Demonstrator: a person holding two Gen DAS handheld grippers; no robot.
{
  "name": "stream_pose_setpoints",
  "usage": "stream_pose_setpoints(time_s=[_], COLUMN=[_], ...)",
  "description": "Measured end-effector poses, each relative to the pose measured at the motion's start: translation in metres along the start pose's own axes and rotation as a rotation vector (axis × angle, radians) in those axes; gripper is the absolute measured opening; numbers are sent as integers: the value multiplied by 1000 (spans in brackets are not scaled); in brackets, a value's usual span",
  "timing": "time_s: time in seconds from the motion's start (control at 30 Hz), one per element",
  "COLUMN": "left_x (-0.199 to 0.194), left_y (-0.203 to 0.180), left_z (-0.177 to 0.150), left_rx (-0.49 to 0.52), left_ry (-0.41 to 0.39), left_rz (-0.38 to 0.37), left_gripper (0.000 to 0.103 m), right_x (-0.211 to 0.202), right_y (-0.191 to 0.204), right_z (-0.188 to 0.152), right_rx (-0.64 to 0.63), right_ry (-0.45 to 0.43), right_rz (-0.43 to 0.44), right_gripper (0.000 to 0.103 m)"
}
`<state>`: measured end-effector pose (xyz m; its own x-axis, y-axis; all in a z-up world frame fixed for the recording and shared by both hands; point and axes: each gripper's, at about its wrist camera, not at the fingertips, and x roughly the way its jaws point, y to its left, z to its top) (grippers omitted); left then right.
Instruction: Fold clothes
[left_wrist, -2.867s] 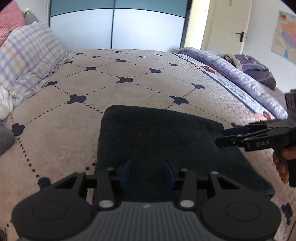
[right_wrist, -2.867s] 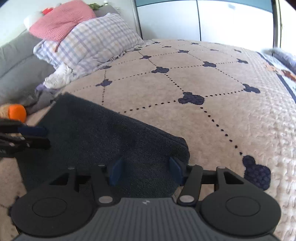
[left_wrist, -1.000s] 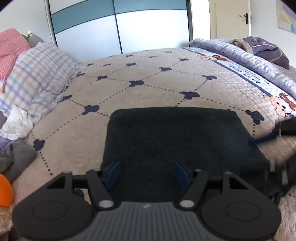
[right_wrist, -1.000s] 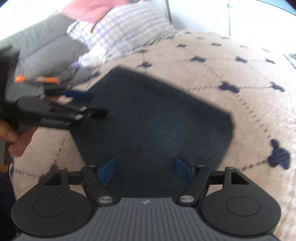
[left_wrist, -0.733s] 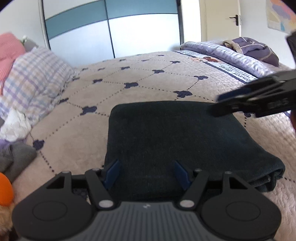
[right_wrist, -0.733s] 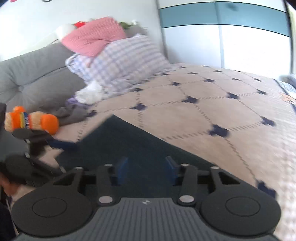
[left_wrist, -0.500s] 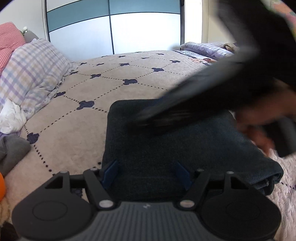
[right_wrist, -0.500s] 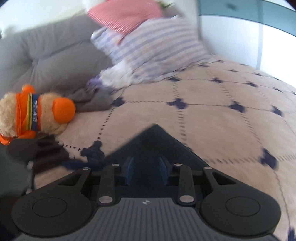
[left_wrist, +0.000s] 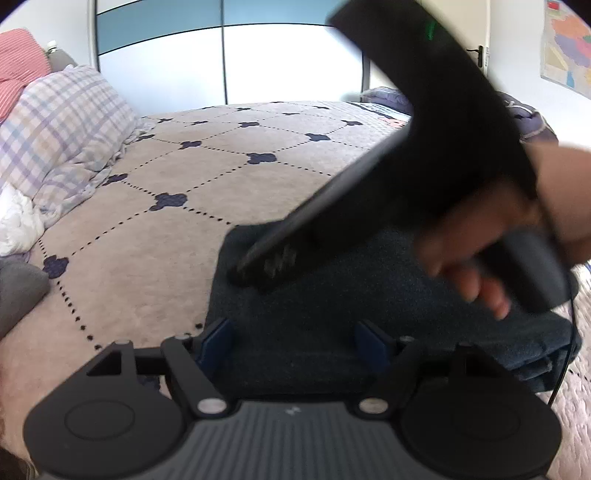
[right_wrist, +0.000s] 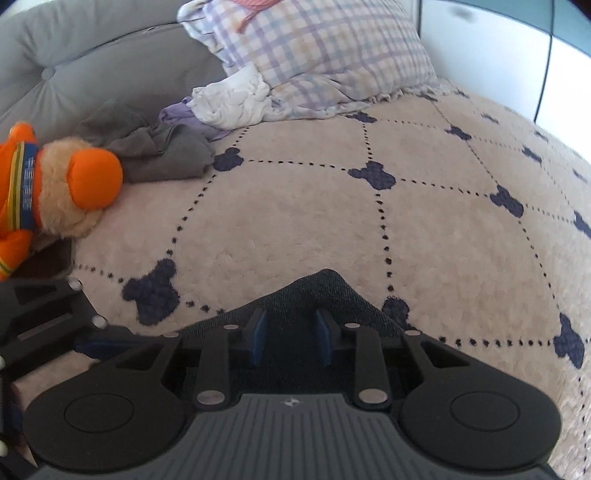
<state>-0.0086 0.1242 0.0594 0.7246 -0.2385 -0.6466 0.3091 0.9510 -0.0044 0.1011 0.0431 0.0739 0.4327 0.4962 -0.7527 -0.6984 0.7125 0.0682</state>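
Folded dark garment (left_wrist: 369, 295): I am closing the right gripper (right_wrist: 290, 341) on its far-left corner, lying between the jaws, while the left gripper (left_wrist: 293, 341) is opening, empty, over its near edge.

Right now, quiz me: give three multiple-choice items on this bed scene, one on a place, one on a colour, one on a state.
1. The orange-and-tan plush toy lies: A on the floor; B beside the crumpled grey cloth; C on a chair.
2. The clover-shaped motifs on the beige quilted bedspread are: A red; B green; C navy.
3. The dark navy knitted garment is: A folded in layers; B hanging up; C rolled into a ball.
B: the toy's snout sits right next to the cloth.
C: dark blue shapes mark the dotted lines' crossings.
A: stacked edges show at its right side.
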Motion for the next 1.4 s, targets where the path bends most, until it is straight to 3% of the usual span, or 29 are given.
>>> stream_pose_setpoints(time_s=[0.03, 0.1, 0.13, 0.17, 0.27, 0.37, 0.47, 0.53, 0.6, 0.73, 0.83, 0.97, 1.3, 1.33, 1.4], left_x=[-2, -10, -14, -17, -22, -18, -9, 0, 12, 26, 34, 39, 50, 51, 55], left_y=[0, 7, 14, 24, 64, 94, 93, 87, 83, 91, 98, 101, 108, 105, 92], left_z=[0, 2, 3, 4, 5, 2, 3, 4, 3, -8, -14, -15, -23, -22, -19], left_rx=[5, -7, -33, -78, -278, -455, -483, -460, -446, -560, -614, -609, -699, -695, -650], left_ry=[-1, -6, -8, -9, 9, -12, 6, 35, 71, 106, 129, 141, 143, 144, 151], left_rz=[-7, -41, -50, -46, -27, -98, -116, -113, -108, -180, -224, -245, -342, -358, -345], left_gripper=[77, 77, 77, 77, 77, 77, 77, 77, 77, 80, 84, 90, 99, 100, 102], right_x=[-9, -46, -65, -83, -135, -170, -174, -160, -153, -138, -129, -117, -105, -105, -102], right_y=[-3, -14, -19, -25, -57, -97, -120, -127, -126, -120, -110, -98, -90, -90, -89], right_z=[0, -16, -23, -31, -87, -161, -230, -262, -262, -255, -249, -237, -230, -230, -230], right_rx=[25, 111, 153, 196, 468, 771, 998, 1140, 1132, 1109, 1067, 1002, 966, 973, 984], right_ry=[-5, -56, -81, -107, -159, -205, -251, -249, -238, -230, -244, -243, -294, -297, -300], right_rz=[1, -21, -32, -43, -7, 63, 130, 241, 284, 353, 338, 355, 392, 394, 407], right_gripper=[31, 49, 70, 83, 87, 87, 87, 88, 88, 88, 88, 89, 89, 87, 66])
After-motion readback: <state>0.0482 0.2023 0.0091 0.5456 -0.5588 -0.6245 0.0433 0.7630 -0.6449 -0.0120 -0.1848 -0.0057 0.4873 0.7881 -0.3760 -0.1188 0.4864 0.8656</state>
